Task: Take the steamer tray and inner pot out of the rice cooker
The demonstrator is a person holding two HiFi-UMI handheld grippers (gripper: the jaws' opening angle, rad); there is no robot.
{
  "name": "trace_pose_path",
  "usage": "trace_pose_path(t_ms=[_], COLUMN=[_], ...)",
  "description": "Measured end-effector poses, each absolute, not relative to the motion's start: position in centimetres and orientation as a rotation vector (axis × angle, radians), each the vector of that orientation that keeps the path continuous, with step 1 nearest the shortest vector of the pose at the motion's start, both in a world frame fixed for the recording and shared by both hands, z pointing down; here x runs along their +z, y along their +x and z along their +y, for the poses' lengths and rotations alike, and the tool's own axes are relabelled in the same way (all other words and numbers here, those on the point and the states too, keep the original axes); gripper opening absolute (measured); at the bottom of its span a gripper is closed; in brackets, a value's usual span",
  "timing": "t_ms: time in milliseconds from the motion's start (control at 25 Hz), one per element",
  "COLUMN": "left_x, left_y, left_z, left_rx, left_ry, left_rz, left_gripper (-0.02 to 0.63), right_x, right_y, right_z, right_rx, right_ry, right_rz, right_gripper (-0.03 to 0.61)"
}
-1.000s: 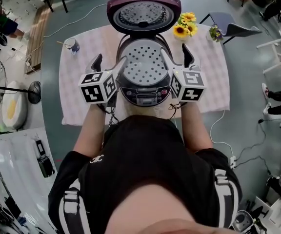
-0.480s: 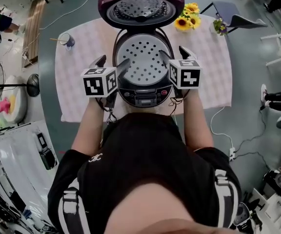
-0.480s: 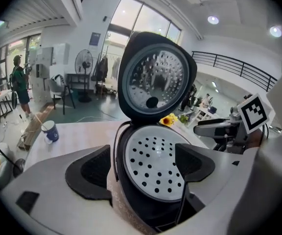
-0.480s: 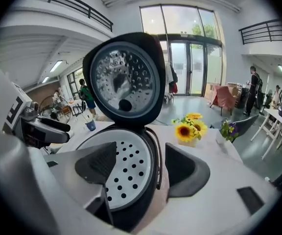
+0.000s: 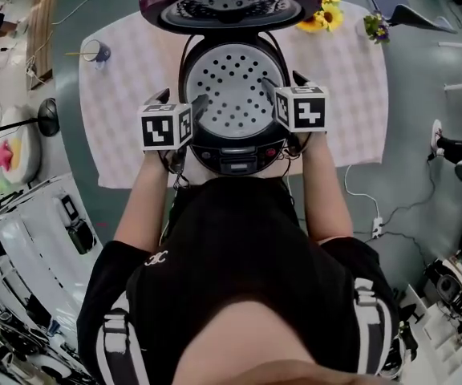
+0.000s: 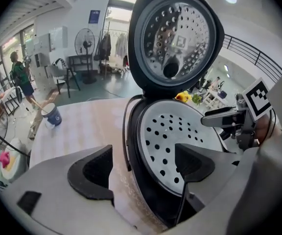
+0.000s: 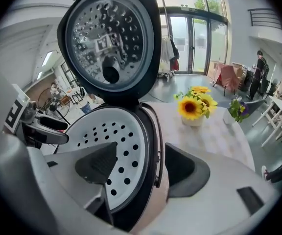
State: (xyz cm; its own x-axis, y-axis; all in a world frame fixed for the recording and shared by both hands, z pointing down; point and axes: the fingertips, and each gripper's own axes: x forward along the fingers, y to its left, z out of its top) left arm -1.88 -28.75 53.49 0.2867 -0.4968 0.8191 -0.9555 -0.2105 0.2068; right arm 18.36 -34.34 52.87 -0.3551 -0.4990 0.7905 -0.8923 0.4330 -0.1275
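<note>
The rice cooker (image 5: 235, 147) stands on the table with its purple lid (image 5: 231, 2) swung up. A white perforated steamer tray (image 5: 233, 87) sits in its mouth and hides the inner pot. My left gripper (image 5: 181, 103) is open at the cooker's left side. In the left gripper view the gripper (image 6: 141, 168) straddles the rim, one jaw over the steamer tray (image 6: 180, 136) and one outside. My right gripper (image 5: 285, 85) is open at the right side. In the right gripper view it (image 7: 140, 166) straddles the rim beside the tray (image 7: 106, 136) the same way.
A pale checked cloth (image 5: 119, 111) covers the table. A blue cup (image 5: 95, 51) stands at its far left, and sunflowers (image 5: 327, 16) and a small purple flower pot (image 5: 375, 26) at its far right. A white cable (image 5: 359, 207) trails on the floor at the right.
Both grippers have moved forward from the cooker's front corners to its sides, so their jaws now straddle the rim. Both have stayed open.
</note>
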Motion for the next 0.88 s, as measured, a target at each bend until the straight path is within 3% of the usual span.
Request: trace_pose_path(t_ms=[360, 480, 760, 880], left_x=[55.3, 56.2, 57.3, 57.2], left_y=[-2.5, -2.6, -3.3, -3.3], left_z=[-30.3, -30.7, -31.0, -31.0], left_rx=[0.847, 0.871, 0.910, 0.874], left_ry=[1.734, 1.697, 1.603, 1.574], left_rz=[-1.278, -1.275, -1.265, -1.268], left_gripper=[0.389, 0.385, 0.259, 0.247], right_x=[55.1, 55.9, 56.1, 56.0], right_y=[19.3, 20.2, 19.8, 20.0], right_z=[-35.4, -35.4, -35.5, -35.3], right_rx=[0.813, 0.840, 0.828, 0.853], right_ry=[1.168, 1.218, 1.209, 1.205], right_rz=[-1.878, -1.805, -1.786, -1.798], right_gripper=[0.298, 0.228, 0.198, 0.196])
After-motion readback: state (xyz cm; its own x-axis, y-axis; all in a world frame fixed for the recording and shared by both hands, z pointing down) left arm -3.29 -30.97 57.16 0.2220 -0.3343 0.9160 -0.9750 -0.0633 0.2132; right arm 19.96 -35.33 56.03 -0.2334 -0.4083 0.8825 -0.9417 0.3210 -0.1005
